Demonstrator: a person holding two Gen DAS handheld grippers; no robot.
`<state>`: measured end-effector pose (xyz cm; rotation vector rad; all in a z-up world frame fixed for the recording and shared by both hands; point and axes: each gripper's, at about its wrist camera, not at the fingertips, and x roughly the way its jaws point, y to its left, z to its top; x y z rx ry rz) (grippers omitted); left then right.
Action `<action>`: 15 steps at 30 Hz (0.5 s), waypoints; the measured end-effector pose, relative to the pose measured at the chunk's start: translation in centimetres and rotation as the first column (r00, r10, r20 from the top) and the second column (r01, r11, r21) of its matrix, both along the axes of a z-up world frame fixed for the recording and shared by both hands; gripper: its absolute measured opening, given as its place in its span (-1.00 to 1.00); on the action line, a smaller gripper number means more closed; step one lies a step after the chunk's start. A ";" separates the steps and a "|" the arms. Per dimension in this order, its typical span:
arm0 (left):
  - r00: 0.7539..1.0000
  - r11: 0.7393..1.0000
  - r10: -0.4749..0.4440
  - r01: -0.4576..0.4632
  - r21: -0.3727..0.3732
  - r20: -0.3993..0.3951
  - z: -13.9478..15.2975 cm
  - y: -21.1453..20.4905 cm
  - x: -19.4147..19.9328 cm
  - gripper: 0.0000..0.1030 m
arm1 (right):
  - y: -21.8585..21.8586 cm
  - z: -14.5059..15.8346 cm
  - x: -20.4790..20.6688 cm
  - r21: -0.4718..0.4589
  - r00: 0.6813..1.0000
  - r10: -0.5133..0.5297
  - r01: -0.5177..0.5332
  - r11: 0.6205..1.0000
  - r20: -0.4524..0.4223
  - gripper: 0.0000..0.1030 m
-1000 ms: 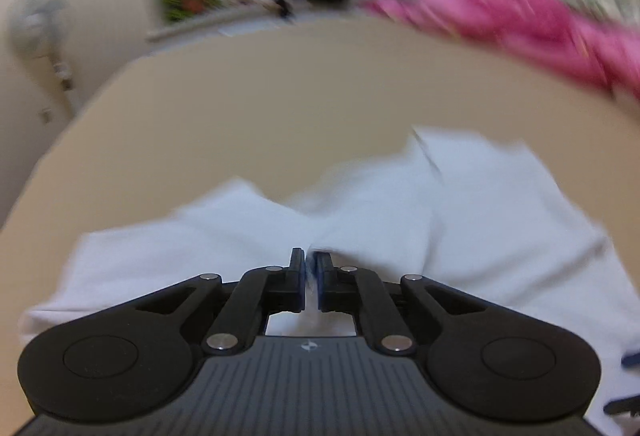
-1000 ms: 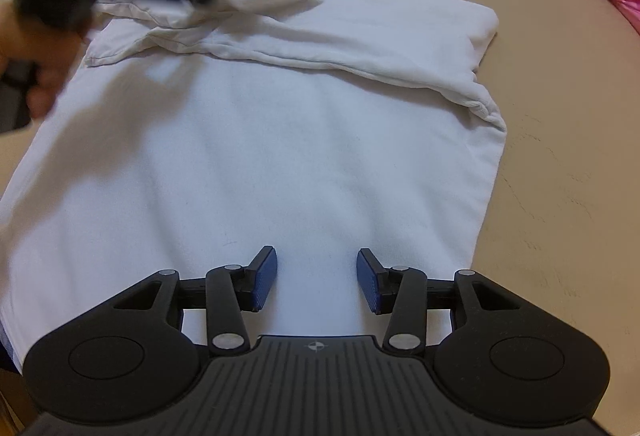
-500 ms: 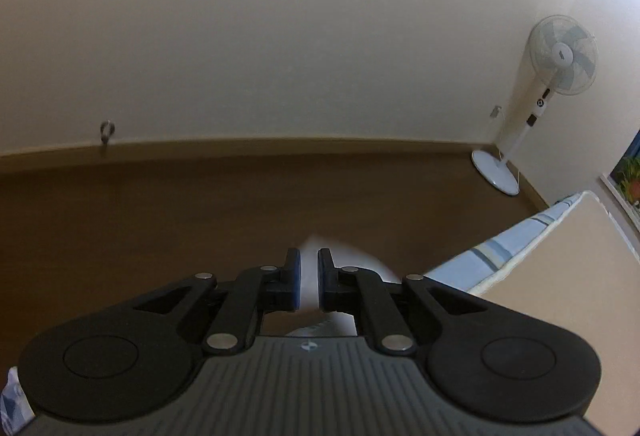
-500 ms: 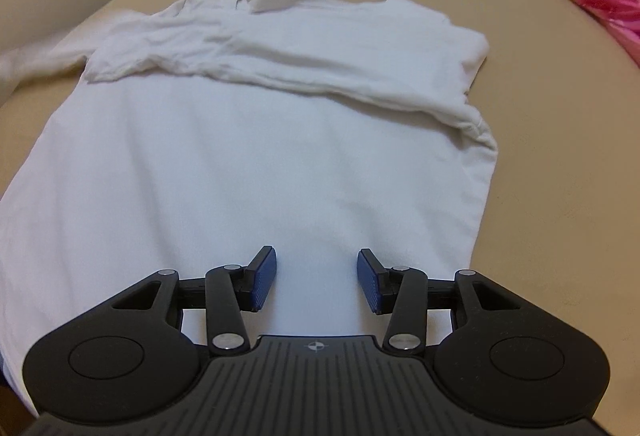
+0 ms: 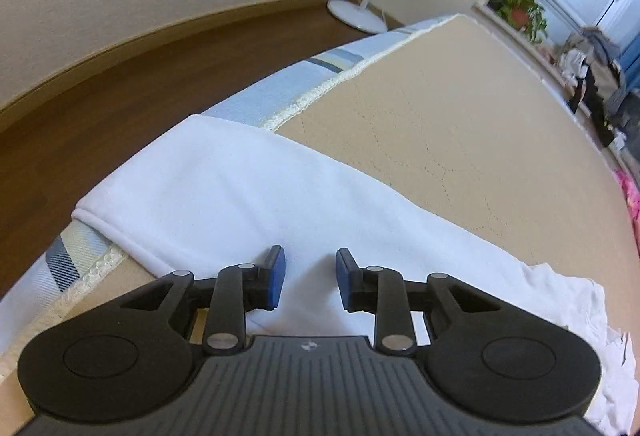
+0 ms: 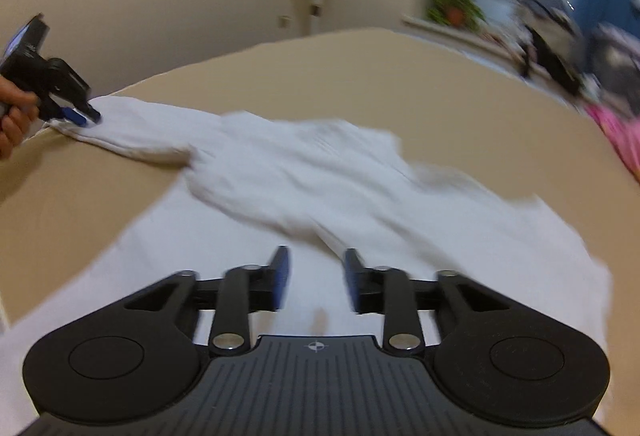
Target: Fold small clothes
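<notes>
Here the left tongs (image 5: 307, 278) are opening over the sleeve end (image 5: 208, 180) of the white shirt (image 6: 320, 172), laid out to the bed's (image 5: 460, 108) side edge. The right tongs (image 6: 314, 278) hang spread and empty above the shirt's body. Spreading looks nearly done; next, probably, pinch an edge to fold.
</notes>
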<state>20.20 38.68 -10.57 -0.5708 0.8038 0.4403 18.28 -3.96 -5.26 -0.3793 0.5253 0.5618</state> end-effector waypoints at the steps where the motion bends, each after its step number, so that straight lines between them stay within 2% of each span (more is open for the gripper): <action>1: 1.000 1.000 0.005 -0.005 -0.007 -0.004 0.2 -0.1 -0.1 -0.35 | 1.6 -0.3 0.5 -0.024 1.000 0.028 -0.027 0.999 0.008 -0.04; 6: 1.000 1.000 -0.003 0.003 -0.011 -0.015 0.5 0.7 -0.6 -0.31 | 8.3 -2.4 2.1 -0.148 0.985 0.173 -0.170 0.974 0.007 -0.02; 8: 1.000 1.000 -0.013 0.012 -0.003 -0.020 0.6 0.4 -1.4 -0.21 | 10.1 -3.7 2.1 -0.234 0.977 0.213 -0.204 0.951 0.016 -0.04; 9: 1.000 1.000 -0.017 0.017 0.002 -0.022 0.7 0.2 -1.6 -0.18 | 10.3 -3.9 2.2 -0.244 0.974 0.225 -0.211 0.947 0.033 -0.08; 12: 0.999 0.999 -0.034 0.035 0.032 -0.038 0.6 -0.3 -0.2 -0.06 | 9.6 -2.7 3.5 -0.169 0.977 0.213 -0.212 0.963 -0.013 -0.82; 15: 0.997 0.996 -0.053 0.057 0.066 -0.056 0.5 -1.4 0.9 0.00 | 5.0 0.2 5.2 0.000 0.995 0.102 -0.102 0.995 -0.016 -0.85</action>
